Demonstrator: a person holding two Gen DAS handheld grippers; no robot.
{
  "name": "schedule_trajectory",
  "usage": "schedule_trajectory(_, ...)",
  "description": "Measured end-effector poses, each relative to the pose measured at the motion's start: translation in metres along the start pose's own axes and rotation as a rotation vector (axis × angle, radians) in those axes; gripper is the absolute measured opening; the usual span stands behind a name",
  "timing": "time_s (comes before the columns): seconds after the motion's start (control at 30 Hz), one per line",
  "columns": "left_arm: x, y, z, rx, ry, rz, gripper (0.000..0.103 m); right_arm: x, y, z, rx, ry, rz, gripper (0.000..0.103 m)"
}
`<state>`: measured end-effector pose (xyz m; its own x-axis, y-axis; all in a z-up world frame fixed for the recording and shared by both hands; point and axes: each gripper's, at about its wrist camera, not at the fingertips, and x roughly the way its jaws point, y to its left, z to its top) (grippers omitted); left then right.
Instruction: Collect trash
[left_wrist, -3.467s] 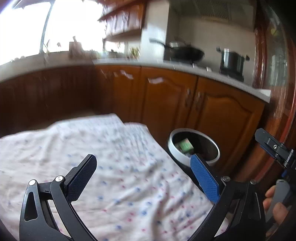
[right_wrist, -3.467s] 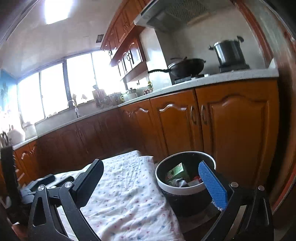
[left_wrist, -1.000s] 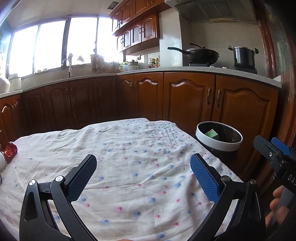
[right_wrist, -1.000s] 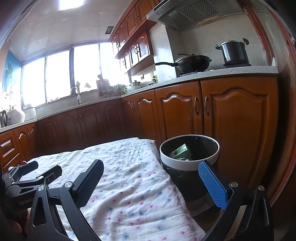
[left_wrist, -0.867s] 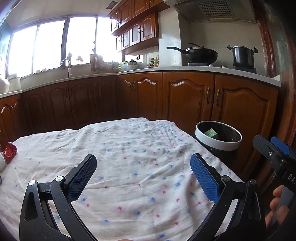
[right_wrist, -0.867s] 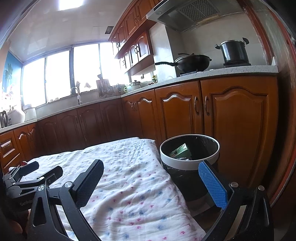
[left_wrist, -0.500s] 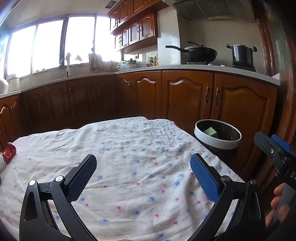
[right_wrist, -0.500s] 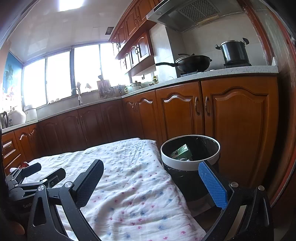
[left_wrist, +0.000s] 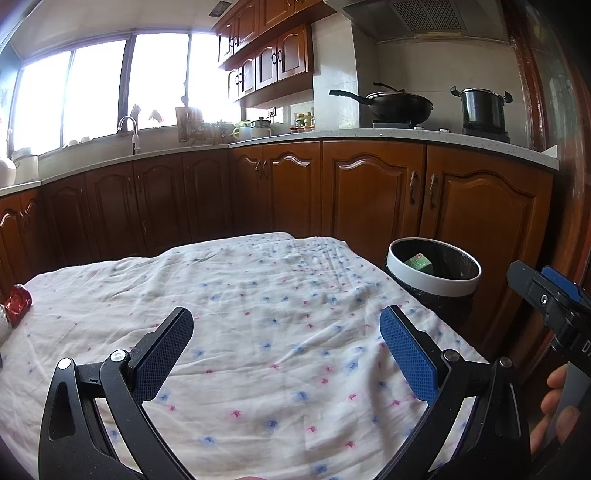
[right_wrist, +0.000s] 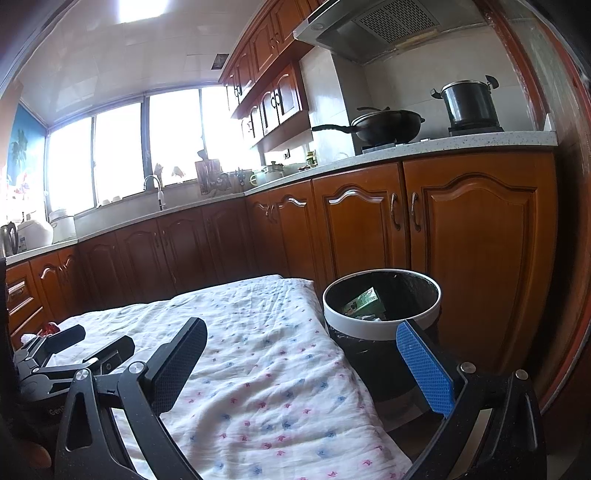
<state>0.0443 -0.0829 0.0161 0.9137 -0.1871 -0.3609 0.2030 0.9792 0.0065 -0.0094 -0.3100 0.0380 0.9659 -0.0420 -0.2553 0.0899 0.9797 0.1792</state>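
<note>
A black trash bin with a white rim (left_wrist: 434, 284) (right_wrist: 380, 330) stands on the floor at the table's right end; a green carton (left_wrist: 418, 261) (right_wrist: 364, 301) lies inside it. My left gripper (left_wrist: 284, 338) hovers open and empty over the flowered cloth (left_wrist: 258, 314). Over the table's right edge, near the bin, my right gripper (right_wrist: 301, 354) is open and empty too. A red crumpled wrapper (left_wrist: 17, 301) (right_wrist: 48, 328) lies at the table's far left edge, beside something white.
Wooden cabinets (left_wrist: 369, 199) and a counter with a wok (left_wrist: 391, 105) and a pot (left_wrist: 480, 109) run behind the table. A sink tap (left_wrist: 129, 129) stands under the windows. A hand (left_wrist: 557, 406) holds the right gripper's handle at lower right.
Since 3.5 s ago both views have pulled back and levelled, away from the bin. Over the last second there is only slight drift; both grippers stay open.
</note>
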Motion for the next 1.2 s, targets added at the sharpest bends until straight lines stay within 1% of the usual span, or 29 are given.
schedule_trajectory(0.7,0.004,0.000,-0.003,0.003,0.010,-0.003,0.103,0.007,0.000,0.001,0.012,0.019,0.007,0.103)
schedule_trajectory(1.2,0.019,0.003,-0.001,0.002,0.053,-0.031,0.103,0.022,-0.004,0.003,0.034,0.049,0.018,0.103)
